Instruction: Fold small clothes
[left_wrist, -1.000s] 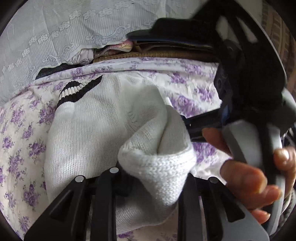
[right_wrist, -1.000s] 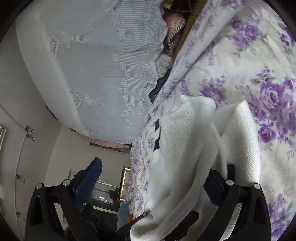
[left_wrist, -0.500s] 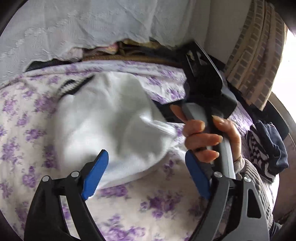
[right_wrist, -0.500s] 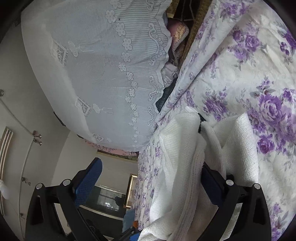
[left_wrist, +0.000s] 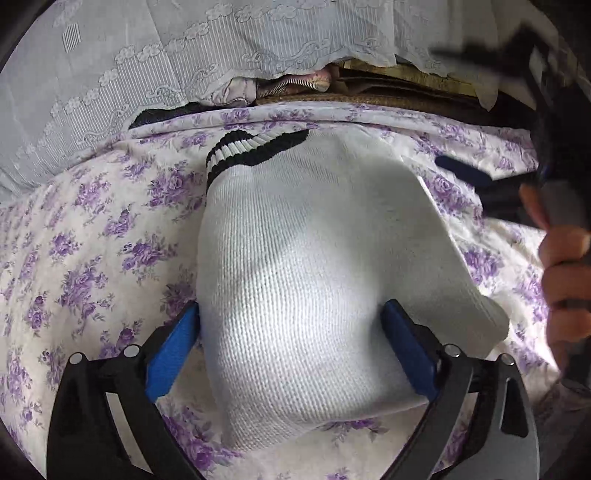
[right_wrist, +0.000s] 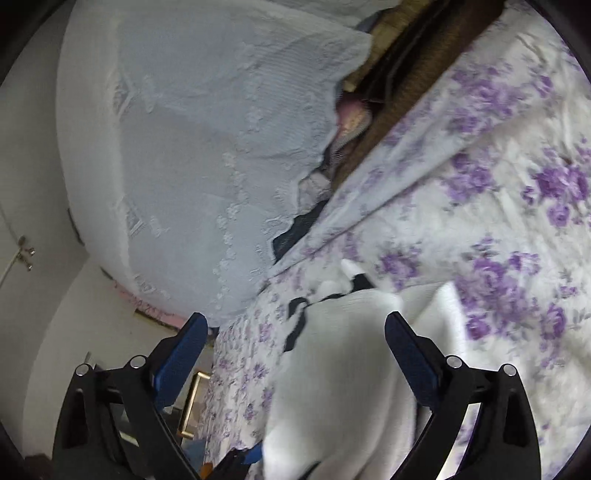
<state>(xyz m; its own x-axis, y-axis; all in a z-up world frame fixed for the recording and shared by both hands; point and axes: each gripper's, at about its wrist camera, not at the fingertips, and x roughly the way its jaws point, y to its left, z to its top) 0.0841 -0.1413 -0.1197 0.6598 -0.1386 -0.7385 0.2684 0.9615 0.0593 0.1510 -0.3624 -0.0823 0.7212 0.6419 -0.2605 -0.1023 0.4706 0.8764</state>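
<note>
We see the white knitted garment with black-and-white striped collar (left_wrist: 295, 266) lying folded on the purple-flowered bedsheet (left_wrist: 92, 240). Left gripper (left_wrist: 291, 347) jaws opening, straddling the knit's near end. Right gripper (right_wrist: 295, 354) gaping wide beside its right edge, gripping nothing.

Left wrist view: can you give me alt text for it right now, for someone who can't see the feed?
A folded white knit garment with a black-and-white striped ribbed band lies on a purple-flowered white bedsheet, between the blue-padded left tongs, whose jaws are opening around it. At the right edge a hand grips the right tongs' handle; a white lace cloth hangs behind.
</note>
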